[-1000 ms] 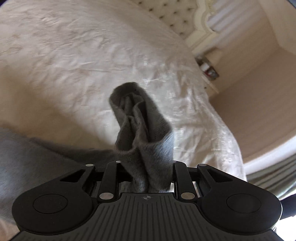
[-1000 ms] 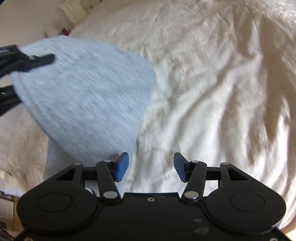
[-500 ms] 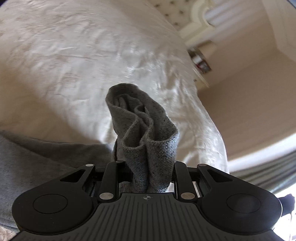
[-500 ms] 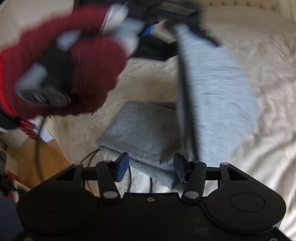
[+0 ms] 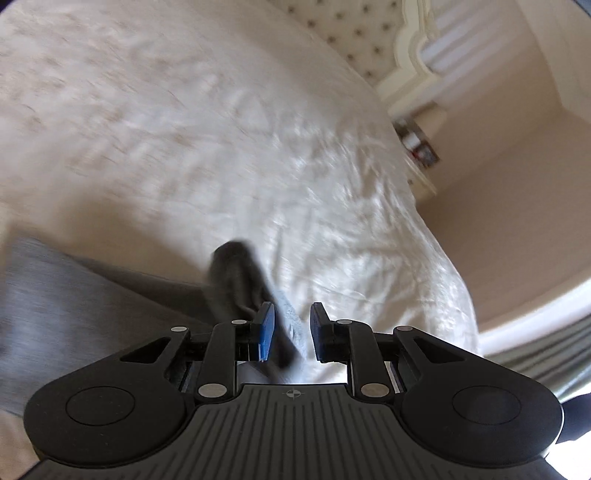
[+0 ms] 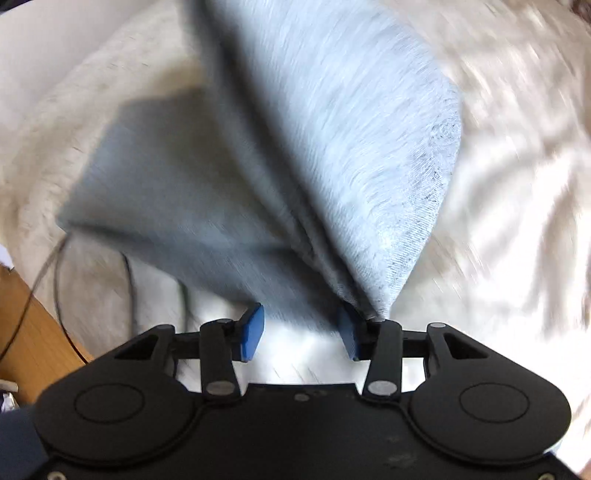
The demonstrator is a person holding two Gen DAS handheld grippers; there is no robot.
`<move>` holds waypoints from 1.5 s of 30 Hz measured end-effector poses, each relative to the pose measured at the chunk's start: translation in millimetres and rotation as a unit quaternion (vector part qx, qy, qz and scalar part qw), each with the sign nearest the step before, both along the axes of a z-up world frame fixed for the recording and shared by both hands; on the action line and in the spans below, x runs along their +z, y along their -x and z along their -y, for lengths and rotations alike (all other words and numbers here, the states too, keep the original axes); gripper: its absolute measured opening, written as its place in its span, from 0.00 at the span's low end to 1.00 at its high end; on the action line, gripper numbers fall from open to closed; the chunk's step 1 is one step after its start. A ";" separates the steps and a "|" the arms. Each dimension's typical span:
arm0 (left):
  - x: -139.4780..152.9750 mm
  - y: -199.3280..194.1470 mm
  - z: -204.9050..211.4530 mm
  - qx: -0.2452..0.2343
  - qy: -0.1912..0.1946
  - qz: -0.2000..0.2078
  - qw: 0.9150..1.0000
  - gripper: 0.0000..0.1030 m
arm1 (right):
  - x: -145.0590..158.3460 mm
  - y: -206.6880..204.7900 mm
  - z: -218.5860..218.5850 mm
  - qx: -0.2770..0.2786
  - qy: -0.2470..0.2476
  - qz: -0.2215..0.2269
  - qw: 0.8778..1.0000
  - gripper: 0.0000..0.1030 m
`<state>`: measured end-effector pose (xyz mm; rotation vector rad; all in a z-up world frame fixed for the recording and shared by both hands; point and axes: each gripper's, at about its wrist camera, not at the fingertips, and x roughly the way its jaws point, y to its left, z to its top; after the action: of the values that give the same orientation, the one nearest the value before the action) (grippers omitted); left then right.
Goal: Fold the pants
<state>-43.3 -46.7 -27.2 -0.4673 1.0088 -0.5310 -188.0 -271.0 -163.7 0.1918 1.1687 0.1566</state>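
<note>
Left wrist view: left gripper (image 5: 292, 330) points down over a cream, wrinkled bedspread (image 5: 184, 129). Jaws stand narrow. A dark rolled strip of the grey knit pants (image 5: 55, 314) runs from upper left down between the blue pads. Frame is motion-blurred, so I can't tell whether the pads actually clamp the strip or it just lies in the gap. The rest of the pants spreads flat on the bedspread at lower left, beside the gripper body. Cream tufted headboard (image 5: 351, 33) is at top right. A small cluttered bedside shelf (image 5: 421, 147) sits past the bed edge, contents too blurred to read.

Right wrist view: right gripper (image 6: 301, 330) points steeply down at the bed, jaws about halfway and closing. The pants (image 6: 314, 129) look pale grey-blue here. One layer lies flat on the bedspread (image 6: 517, 221). A second panel rises above it and tapers to a corner that touches the finger on the picture's right. The cloth edge reaches the gap between the tips. The pad on the picture's left is clear of it, with white bedding showing behind, so no grip here. Thin dark cables (image 6: 55, 280) trail over the bed edge at left, next to an orange-brown wooden surface (image 6: 26, 325).
</note>
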 end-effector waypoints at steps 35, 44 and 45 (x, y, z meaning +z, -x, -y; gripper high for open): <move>-127.7 -96.5 48.0 -0.223 -0.037 -0.142 0.964 0.33 | 70.3 18.3 47.7 -0.062 -0.050 0.052 0.995 0.61; -34.8 -56.5 32.3 -0.174 0.028 -0.110 0.978 0.16 | 64.5 16.9 60.1 -0.091 -0.052 0.052 0.993 0.61; -24.1 -49.9 25.6 -0.165 0.036 -0.105 0.980 0.16 | 64.1 17.1 61.3 -0.092 -0.051 0.052 0.993 0.61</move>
<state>6.6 -72.3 -51.3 -0.4278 1.2840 -0.8308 -205.0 -332.3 -99.6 0.3757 1.0345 0.0633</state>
